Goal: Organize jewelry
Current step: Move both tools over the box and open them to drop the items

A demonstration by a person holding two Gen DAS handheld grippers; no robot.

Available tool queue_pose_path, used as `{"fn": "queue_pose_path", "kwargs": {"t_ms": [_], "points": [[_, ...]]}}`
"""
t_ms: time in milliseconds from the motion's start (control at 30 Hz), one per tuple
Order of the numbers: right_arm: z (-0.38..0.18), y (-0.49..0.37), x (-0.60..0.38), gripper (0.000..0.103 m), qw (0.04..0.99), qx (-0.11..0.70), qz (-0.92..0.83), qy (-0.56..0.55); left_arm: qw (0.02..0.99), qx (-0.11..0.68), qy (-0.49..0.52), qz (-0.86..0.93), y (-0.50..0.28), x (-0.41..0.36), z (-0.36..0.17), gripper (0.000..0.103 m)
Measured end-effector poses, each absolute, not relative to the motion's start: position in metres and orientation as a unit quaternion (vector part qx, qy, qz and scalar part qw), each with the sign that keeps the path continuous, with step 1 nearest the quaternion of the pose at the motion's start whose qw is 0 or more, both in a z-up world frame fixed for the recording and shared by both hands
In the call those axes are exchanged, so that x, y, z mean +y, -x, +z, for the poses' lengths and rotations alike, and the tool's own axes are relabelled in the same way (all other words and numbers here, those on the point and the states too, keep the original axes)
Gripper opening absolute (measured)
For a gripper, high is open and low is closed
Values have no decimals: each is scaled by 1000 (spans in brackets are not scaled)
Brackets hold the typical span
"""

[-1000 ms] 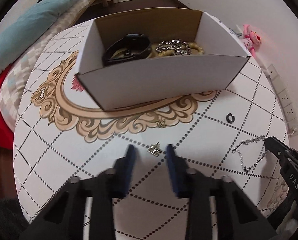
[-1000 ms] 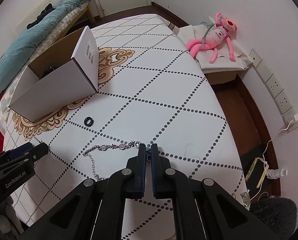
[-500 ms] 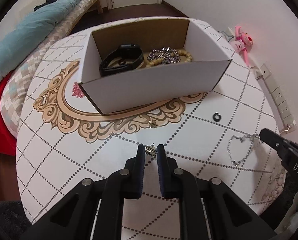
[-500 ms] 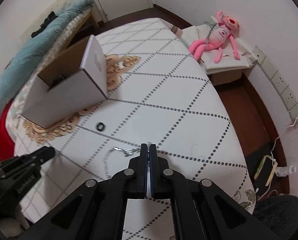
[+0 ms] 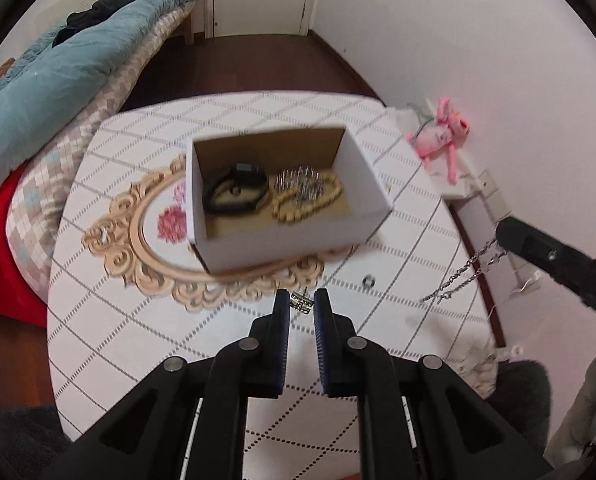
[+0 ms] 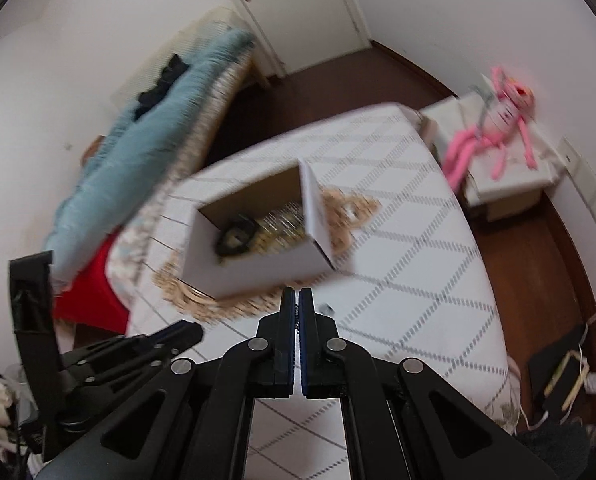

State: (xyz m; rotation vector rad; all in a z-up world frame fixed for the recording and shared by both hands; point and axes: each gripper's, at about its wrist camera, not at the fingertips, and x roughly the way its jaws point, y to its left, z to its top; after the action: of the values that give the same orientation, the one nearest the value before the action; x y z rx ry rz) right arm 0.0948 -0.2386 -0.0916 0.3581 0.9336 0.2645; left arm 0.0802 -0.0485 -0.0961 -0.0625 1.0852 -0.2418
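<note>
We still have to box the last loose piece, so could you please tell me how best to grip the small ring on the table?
Grip the ring across its outer rim, coming straight down. It lies flat on the table, so only the rim offers opposing sides.

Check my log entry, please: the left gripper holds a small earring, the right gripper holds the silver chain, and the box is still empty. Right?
Not quite: the box is not empty. The left wrist view shows a black band and beaded bracelet inside. The left gripper does hold the earring, and the right gripper the silver chain.
</note>
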Motion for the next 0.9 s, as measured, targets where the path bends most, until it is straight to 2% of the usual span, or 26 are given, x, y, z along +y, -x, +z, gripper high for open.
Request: {"fn": "queue_pose_path", "kwargs": {"t_ms": [233, 367, 900], "points": [[-38, -133, -225, 2, 882, 416, 166, -151, 857, 503, 35, -108, -119, -32, -73, 9], [-30, -162, -214, 2, 881, 419, 174, -137, 854, 509, 38, -100, -143, -22, -73, 9], [-116, -233, -180, 2, 822, 539, 157, -92, 794, 602, 39, -76, -207, -10, -129, 11]]}}
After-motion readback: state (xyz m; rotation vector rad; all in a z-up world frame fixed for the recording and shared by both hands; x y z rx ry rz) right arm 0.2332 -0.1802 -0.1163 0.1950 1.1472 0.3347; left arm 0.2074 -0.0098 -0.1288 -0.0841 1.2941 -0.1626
